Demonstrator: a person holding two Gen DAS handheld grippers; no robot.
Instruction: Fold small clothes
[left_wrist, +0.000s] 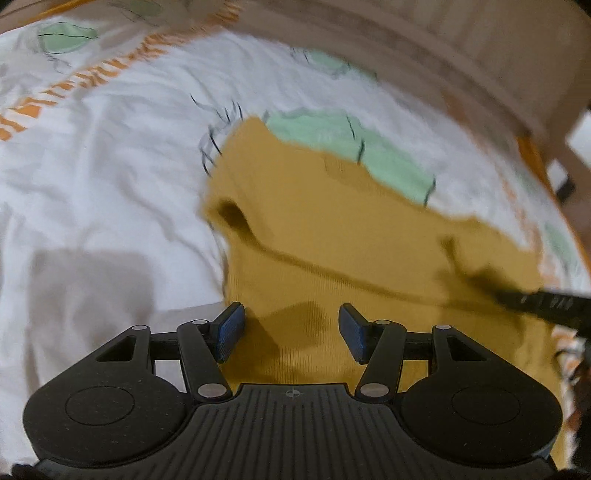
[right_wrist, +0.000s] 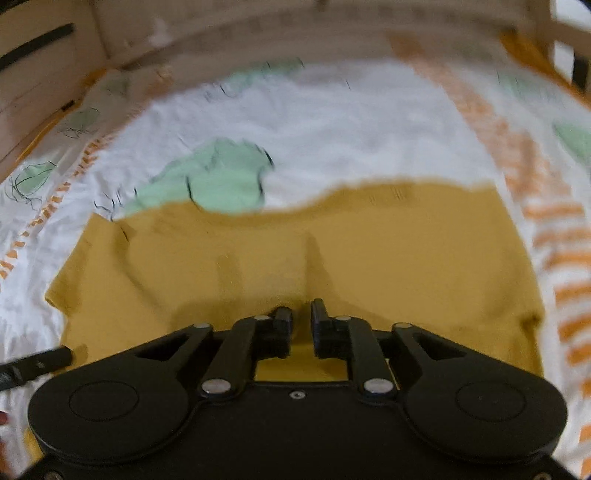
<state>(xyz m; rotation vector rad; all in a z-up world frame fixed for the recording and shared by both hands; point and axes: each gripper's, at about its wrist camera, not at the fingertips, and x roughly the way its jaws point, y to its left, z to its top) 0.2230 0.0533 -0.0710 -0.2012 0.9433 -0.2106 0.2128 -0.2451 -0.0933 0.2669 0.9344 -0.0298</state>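
A: One mustard garment (right_wrist: 332, 258), ribbed knit, lies spread on the white printed sheet (left_wrist: 110, 166).

B: Right gripper (right_wrist: 302, 317) pinches a raised fold of it; left gripper (left_wrist: 291, 325) hovers unclenched over its edge. Lift both corners evenly; soft knit sags.

White patterned bedsheet (left_wrist: 110, 177) bounded by a pale wooden frame (left_wrist: 480, 66).

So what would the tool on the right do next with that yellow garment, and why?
Probably lift a little and carry the fabric across to start a fold. The right tool has its jaws nearly together with a ridge of the mustard garment bunched between them, while the left tool hangs open above the cloth, gripping nothing.
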